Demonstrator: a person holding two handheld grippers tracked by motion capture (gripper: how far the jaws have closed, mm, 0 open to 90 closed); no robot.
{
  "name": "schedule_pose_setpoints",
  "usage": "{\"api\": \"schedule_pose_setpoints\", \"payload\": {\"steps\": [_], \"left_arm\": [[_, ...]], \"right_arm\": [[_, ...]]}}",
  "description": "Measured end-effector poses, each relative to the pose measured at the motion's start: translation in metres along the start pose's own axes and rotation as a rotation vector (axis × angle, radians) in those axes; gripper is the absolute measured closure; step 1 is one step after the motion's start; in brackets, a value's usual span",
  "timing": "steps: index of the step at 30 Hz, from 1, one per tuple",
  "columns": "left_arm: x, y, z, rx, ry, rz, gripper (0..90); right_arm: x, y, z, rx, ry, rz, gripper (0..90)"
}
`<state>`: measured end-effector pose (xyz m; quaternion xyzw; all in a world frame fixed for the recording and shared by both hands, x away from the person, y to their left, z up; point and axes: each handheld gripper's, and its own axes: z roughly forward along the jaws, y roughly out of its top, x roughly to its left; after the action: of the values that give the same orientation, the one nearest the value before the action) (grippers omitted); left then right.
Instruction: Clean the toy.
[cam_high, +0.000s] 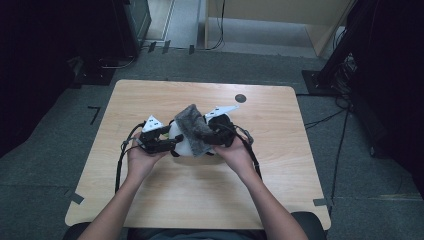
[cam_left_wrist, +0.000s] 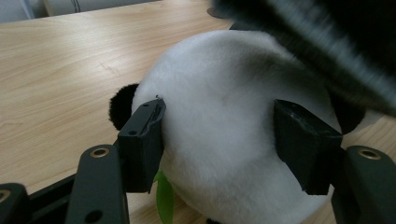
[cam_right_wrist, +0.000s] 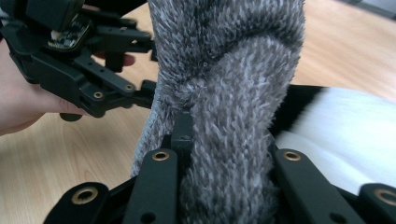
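1. The panda toy sits on the table a little toward 9 o'clock of its middle, between the person's two hands. In the left gripper view its white body bulges between the two black jaws, with a black ear at about 9 o'clock of the body and a green leaf at 6 o'clock below it.

2. The left gripper lies at 9 o'clock of the toy in the high view. Its jaws are grasping the panda toy: both pads press into the white plush, one on each flank, and the fur dents at the contact.

3. The grey cloth drapes over the toy's top and its 3 o'clock side in the high view, touching the white body. In the right gripper view the fluffy grey cloth rises from 6 o'clock to 12 o'clock straight up between the jaws.

4. The right gripper sits at 3 o'clock of the toy in the high view. Its jaws are clenched on the grey cloth, which is bunched tight between them.

5. In the right gripper view the left gripper appears at 10 o'clock, held in a hand, just beside the cloth edge.

6. A dark round spot lies on the table at 1 o'clock of the toy, well apart from it.
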<state>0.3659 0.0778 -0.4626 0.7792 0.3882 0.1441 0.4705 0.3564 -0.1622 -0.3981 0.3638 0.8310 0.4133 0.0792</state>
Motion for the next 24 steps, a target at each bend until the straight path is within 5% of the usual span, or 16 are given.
{"api": "schedule_pose_setpoints", "payload": {"steps": [9,24], "left_arm": [[-0.005,-0.001,0.000,0.002,0.038,0.013,36.1],[-0.004,-0.001,0.002,0.017,0.046,0.022,35.5]], "right_arm": [[0.005,-0.006,0.029,0.022,-0.016,-0.036,71.5],[-0.015,-0.016,0.000,0.014,-0.077,-0.015,71.1]]}}
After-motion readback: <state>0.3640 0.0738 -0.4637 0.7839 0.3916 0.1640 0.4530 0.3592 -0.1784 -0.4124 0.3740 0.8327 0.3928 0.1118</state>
